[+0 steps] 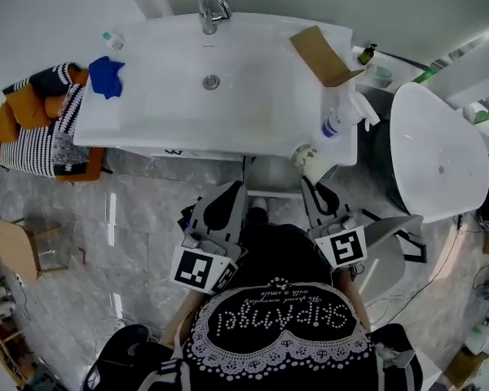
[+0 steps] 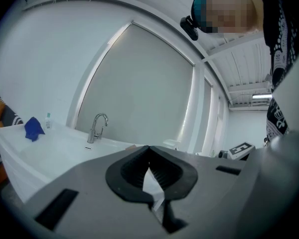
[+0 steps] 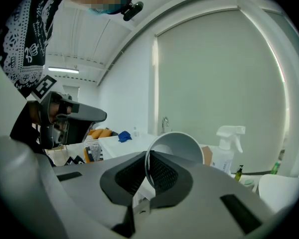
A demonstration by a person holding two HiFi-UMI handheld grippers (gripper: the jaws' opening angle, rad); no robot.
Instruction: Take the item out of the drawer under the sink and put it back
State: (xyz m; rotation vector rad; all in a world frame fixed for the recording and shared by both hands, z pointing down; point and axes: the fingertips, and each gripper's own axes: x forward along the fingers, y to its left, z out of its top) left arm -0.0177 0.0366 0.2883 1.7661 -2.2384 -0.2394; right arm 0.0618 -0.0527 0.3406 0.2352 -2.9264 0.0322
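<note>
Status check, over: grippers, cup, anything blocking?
Left gripper shut, empty. Right gripper shut on cup rim, cup on its side at sink front edge. Spray bottle close behind it.

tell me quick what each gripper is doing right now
left gripper: closed, holding nothing
right gripper: closed on the rim of a white cup

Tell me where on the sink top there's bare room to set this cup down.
Bare on the sink top: the left half between the blue cloth and the drain, and the stretch from the drain to the cardboard. Crowded: the right front corner, where the spray bottle stands, close to the cup.
</note>
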